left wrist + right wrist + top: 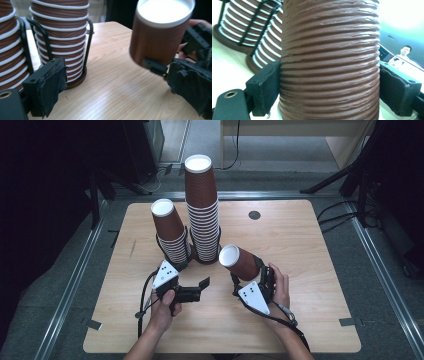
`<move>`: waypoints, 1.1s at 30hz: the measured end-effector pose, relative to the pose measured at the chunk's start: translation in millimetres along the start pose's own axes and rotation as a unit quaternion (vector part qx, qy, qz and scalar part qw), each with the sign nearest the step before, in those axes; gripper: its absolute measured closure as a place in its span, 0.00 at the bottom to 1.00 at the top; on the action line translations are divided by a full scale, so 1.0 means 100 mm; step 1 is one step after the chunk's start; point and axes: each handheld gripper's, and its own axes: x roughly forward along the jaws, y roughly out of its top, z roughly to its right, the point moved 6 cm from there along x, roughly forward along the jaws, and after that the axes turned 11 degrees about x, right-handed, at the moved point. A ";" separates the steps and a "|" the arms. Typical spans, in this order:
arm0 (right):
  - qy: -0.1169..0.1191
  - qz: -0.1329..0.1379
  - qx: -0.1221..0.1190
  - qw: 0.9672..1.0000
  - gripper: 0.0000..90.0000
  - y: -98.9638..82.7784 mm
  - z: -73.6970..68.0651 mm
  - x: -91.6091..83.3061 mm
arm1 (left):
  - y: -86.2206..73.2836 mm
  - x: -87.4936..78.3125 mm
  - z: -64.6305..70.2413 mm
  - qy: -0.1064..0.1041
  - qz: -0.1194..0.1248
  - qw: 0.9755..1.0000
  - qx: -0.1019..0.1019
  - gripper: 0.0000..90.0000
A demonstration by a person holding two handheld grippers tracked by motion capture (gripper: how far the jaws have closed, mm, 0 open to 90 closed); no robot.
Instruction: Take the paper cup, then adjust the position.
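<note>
Two stacks of brown ribbed paper cups stand in black wire holders at mid-table: a tall stack [202, 215] and a shorter, leaning stack [170, 232] to its left. My right gripper [257, 270] is shut on a single brown cup [241, 261], held tilted with its white end toward the stacks. In the right gripper view the cup [329, 62] sits squeezed between both pads [265, 86]. My left gripper [199, 289] is open in front of the stacks with nothing between its jaws. In the left gripper view, its fingers [51, 86] stand wide apart, with the held cup [160, 37] beyond the right one.
The wooden table [300, 250] has a small black round insert [254, 215] at the back right. Both stack bases [75, 83] rest close together. Dark stands and cables surround the table; bare wood lies to the right and front.
</note>
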 end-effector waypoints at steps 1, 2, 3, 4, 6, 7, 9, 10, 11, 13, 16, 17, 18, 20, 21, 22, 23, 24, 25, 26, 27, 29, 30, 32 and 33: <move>0.003 0.000 -0.002 1.000 0.14 0.00 -0.02 0.00 | 0.00 0.00 0.01 -0.002 0.000 1.000 -0.001 0.02; 0.006 0.000 -0.002 1.000 0.14 0.00 -0.05 0.00 | 0.01 0.00 0.01 -0.003 -0.001 1.000 0.000 0.02; 0.009 0.000 -0.004 1.000 0.14 0.00 -0.07 0.00 | 0.01 0.00 0.02 -0.005 0.000 1.000 0.000 0.02; 0.013 0.001 -0.005 1.000 0.14 0.00 -0.09 0.01 | 0.01 0.00 0.02 -0.009 0.001 1.000 -0.001 0.02; 0.018 0.002 -0.010 1.000 0.14 0.01 -0.13 0.00 | 0.02 0.00 0.04 -0.011 0.001 1.000 -0.003 0.02; 0.021 0.002 -0.013 1.000 0.14 0.01 -0.15 0.00 | 0.02 0.00 0.04 -0.014 0.002 1.000 -0.003 0.02; 0.027 0.003 -0.016 1.000 0.14 0.02 -0.18 0.00 | 0.03 0.00 0.05 -0.020 0.004 1.000 -0.008 0.02; 0.030 0.004 -0.017 0.999 0.14 0.02 -0.20 -0.01 | 0.04 0.00 0.05 -0.023 0.005 1.000 -0.009 0.02; 0.034 0.004 -0.020 0.999 0.14 0.02 -0.22 -0.01 | 0.04 0.00 0.05 -0.024 0.006 1.000 -0.011 0.02; 0.041 0.006 -0.022 0.999 0.14 0.02 -0.25 -0.01 | 0.05 0.00 0.05 -0.028 0.006 1.000 -0.010 0.02; 0.045 0.004 -0.024 0.999 0.14 0.01 -0.27 -0.01 | 0.06 0.00 0.06 -0.035 0.008 0.999 -0.013 0.02; 0.046 0.003 -0.026 0.999 0.14 0.00 -0.28 -0.01 | 0.06 0.01 0.08 -0.039 0.007 0.999 -0.012 0.02; 0.046 0.002 -0.029 0.999 0.14 0.00 -0.29 -0.01 | 0.06 0.00 0.09 -0.040 0.008 0.999 -0.012 0.02; 0.047 0.002 -0.031 0.998 0.14 0.00 -0.30 0.00 | 0.06 0.00 0.11 -0.046 0.008 0.999 -0.007 0.02; 0.048 0.002 -0.029 0.998 0.14 0.00 -0.30 0.00 | 0.07 0.00 0.12 -0.047 0.007 0.999 -0.005 0.02; 0.048 0.003 -0.028 0.998 0.14 0.01 -0.31 0.00 | 0.07 0.00 0.12 -0.046 0.007 0.999 -0.005 0.02; 0.048 0.003 -0.028 0.998 0.14 0.01 -0.31 0.00 | 0.07 0.00 0.12 -0.046 0.007 0.999 -0.005 0.02; 0.050 0.007 -0.034 0.998 0.14 0.02 -0.32 0.00 | 0.09 0.00 0.13 -0.050 0.008 0.999 -0.007 0.02; 0.050 0.006 -0.037 0.998 0.14 0.01 -0.32 0.00 | 0.10 0.00 0.13 -0.053 0.009 0.999 -0.008 0.02; 0.051 0.006 -0.039 0.998 0.14 0.01 -0.33 0.00 | 0.10 0.00 0.14 -0.054 0.009 0.998 -0.008 0.02; 0.051 0.007 -0.044 0.998 0.14 0.01 -0.33 -0.01 | 0.10 0.00 0.14 -0.055 0.008 0.998 -0.007 0.02; 0.052 0.007 -0.046 0.998 0.14 0.01 -0.33 -0.01 | 0.11 0.00 0.15 -0.057 0.007 0.998 -0.006 0.02; 0.052 0.007 -0.046 0.998 0.14 0.01 -0.33 -0.01 | 0.11 0.00 0.15 -0.057 0.007 0.998 -0.006 0.02; 0.056 0.009 -0.049 0.997 0.14 0.01 -0.34 -0.01 | 0.11 0.01 0.15 -0.063 0.004 0.998 -0.008 0.02; 0.056 0.009 -0.049 0.997 0.14 0.01 -0.34 -0.01 | 0.11 0.01 0.15 -0.063 0.004 0.998 -0.008 0.02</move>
